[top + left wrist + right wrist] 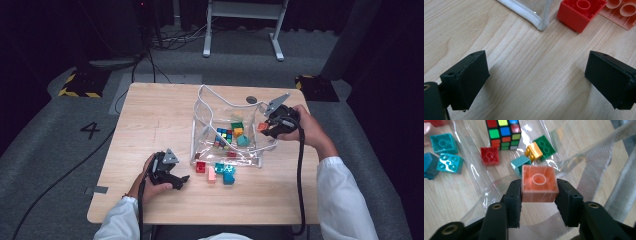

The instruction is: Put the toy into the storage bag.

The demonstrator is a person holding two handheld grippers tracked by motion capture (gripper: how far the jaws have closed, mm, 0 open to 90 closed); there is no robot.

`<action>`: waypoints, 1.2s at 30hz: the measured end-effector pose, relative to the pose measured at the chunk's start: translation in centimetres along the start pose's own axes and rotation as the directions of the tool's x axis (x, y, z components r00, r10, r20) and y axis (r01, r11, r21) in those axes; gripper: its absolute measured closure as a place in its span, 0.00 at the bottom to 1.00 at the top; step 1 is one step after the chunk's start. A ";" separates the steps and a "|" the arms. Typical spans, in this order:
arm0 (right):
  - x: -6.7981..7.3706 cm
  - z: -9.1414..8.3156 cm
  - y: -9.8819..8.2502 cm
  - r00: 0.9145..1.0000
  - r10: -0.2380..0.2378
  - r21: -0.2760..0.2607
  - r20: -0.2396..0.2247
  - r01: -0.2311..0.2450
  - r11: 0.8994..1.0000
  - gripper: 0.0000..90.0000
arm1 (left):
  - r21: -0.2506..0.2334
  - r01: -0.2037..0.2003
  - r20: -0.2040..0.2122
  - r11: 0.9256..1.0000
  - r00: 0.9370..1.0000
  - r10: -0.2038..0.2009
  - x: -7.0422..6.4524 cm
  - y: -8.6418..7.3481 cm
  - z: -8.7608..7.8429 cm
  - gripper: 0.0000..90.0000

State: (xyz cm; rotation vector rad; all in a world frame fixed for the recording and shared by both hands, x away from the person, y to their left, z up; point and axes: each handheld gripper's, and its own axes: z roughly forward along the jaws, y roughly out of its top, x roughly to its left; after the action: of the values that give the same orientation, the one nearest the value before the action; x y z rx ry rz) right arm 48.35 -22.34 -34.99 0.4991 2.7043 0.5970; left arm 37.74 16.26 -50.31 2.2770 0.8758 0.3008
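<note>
A clear plastic bag (210,107) with white trim lies open in the middle of the wooden table (150,120). My right gripper (266,128) hovers over the bag's right side, shut on a pale orange brick (539,180) whose hollow underside faces the camera. Below it in the bag lie a Rubik's cube (503,133), a red brick (489,155), a green brick (545,143), a yellow brick (534,151) and a teal one (520,163). My left gripper (536,62) rests low over the table, open, with bare wood between its jaws, just short of the bag's corner (534,18) and a red brick (580,13).
Outside the bag's front edge lie the red brick (200,166), a pink brick (211,174) and teal bricks (226,171). A grey disc (251,99) sits at the table's far side. Cables trail from both grippers toward the front edge.
</note>
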 end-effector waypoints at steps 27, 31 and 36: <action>4.4 -6.6 -9.8 0.974 0.224 -0.518 0.042 -0.171 0.838 0.32 | 0.001 -0.002 -0.004 1.000 1.000 0.002 0.0 0.0 0.0 0.06; 5.3 -6.0 -11.4 0.971 0.235 -0.506 0.039 -0.184 0.843 0.33 | 0.000 -0.001 -0.004 1.000 1.000 0.001 0.0 0.0 0.0 0.06; 6.4 -4.5 -12.7 0.974 0.224 -0.489 0.025 -0.183 0.853 0.33 | 0.000 -0.001 -0.003 1.000 1.000 0.001 0.0 0.0 0.0 0.06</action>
State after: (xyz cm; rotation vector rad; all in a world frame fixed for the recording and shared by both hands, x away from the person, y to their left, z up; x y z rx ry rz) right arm 37.62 -32.06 -38.42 0.6545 2.3117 1.2422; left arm 37.74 16.27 -50.29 2.2778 0.8761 0.3054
